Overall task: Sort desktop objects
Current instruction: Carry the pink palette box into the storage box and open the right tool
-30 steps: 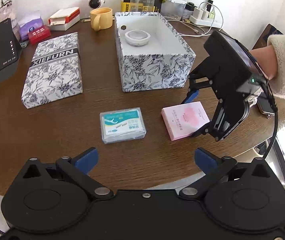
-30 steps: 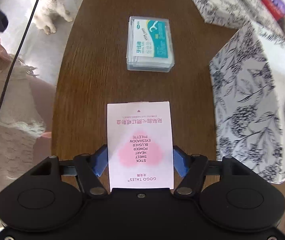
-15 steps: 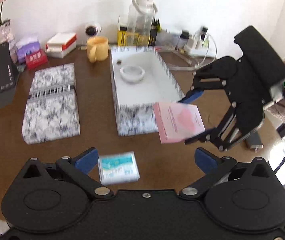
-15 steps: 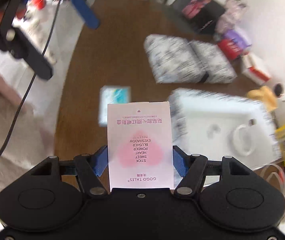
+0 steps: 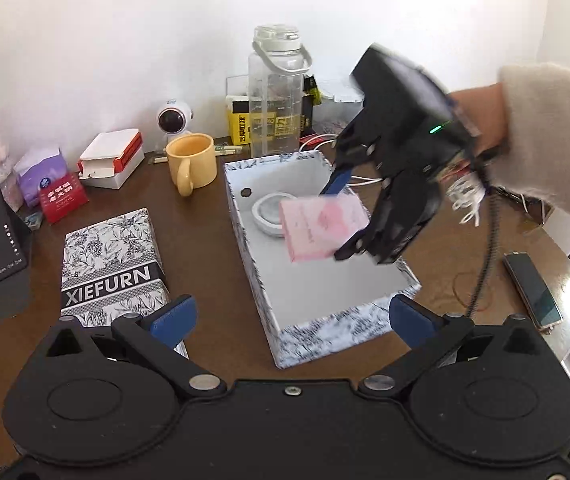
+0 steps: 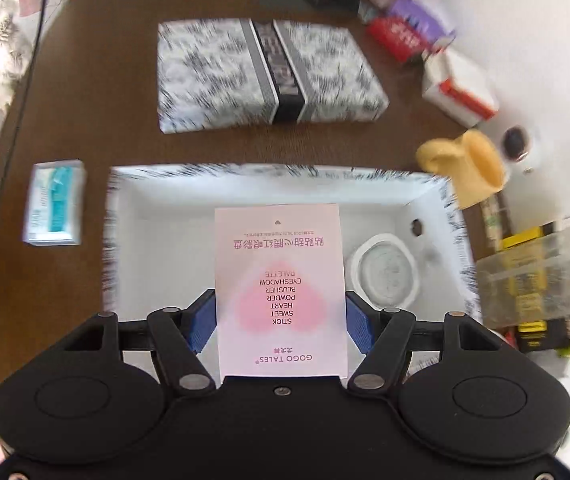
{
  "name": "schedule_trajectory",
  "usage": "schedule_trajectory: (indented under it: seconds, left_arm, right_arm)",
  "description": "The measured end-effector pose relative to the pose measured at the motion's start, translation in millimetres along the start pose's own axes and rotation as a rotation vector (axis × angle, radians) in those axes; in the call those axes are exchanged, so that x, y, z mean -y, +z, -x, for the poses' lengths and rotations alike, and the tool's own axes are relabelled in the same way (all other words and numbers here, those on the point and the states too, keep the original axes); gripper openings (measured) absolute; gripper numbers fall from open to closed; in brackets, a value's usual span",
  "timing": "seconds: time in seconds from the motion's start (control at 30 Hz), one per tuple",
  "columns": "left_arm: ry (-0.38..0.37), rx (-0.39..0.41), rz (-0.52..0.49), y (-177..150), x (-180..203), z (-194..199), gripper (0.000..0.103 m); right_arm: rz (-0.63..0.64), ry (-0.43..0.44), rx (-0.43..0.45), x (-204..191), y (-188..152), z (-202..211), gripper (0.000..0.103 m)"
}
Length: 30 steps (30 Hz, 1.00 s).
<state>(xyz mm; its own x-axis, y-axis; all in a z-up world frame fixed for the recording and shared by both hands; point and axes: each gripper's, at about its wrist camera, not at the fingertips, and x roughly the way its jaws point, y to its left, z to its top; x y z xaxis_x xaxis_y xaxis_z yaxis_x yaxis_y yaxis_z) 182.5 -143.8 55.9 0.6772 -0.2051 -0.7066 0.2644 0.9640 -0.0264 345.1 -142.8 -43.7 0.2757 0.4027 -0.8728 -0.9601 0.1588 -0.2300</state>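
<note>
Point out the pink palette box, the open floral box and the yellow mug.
pink palette box (image 6: 280, 292), right wrist view, on its printed top face.
open floral box (image 5: 245, 216), left wrist view, on its left wall.
yellow mug (image 5: 193, 160), left wrist view, on its outer side.

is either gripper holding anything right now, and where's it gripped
The right gripper holds the pink palette box, its fingers pressed on the two long side edges near one end, above the open patterned box. The left gripper is open and holds nothing.

Dark brown wooden desk (image 5: 205, 216) against a plain white wall (image 5: 125, 40), daylight from the right.
</note>
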Motion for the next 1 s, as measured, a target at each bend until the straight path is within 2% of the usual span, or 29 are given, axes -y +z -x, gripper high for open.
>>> schedule_trajectory:
  seconds: [0.17,0.3,0.43,0.67,0.9,0.93,0.97,1.0]
  left_arm:
    - [0.012,-0.045,0.025,7.4,-27.0,-24.6,0.103]
    - [-0.002,-0.083,0.035,9.5,-40.1,-38.8,0.103]
    - [-0.037,-0.111,0.021,8.6,-43.2,-48.1,0.103]
    - [-0.07,-0.131,-0.022,7.2,-36.2,-59.2,0.103]
    - [-0.088,-0.141,0.008,4.6,-36.5,-59.8,0.103]
    - [-0.082,-0.138,0.011,5.0,-36.0,-58.1,0.103]
    - [-0.076,-0.135,0.014,5.5,-35.5,-56.4,0.103]
    - [-0.07,-0.13,0.016,5.7,-34.8,-54.0,0.103]
  right_arm:
    - [0.011,0.066,-0.085,17.9,13.7,-57.3,0.069]
    - [0.013,0.121,-0.144,27.6,14.3,-86.8,0.069]
    - [0.008,0.162,-0.152,31.6,10.9,-96.3,0.069]
    - [-0.006,0.18,-0.17,32.6,2.9,-108.8,0.069]
    - [-0.028,0.18,-0.186,33.5,0.8,-110.7,0.071]
    - [-0.03,0.174,-0.189,33.3,0.7,-110.2,0.073]
    - [-0.031,0.168,-0.19,33.1,0.6,-109.6,0.082]
    - [-0.038,0.17,-0.191,32.9,0.4,-107.9,0.087]
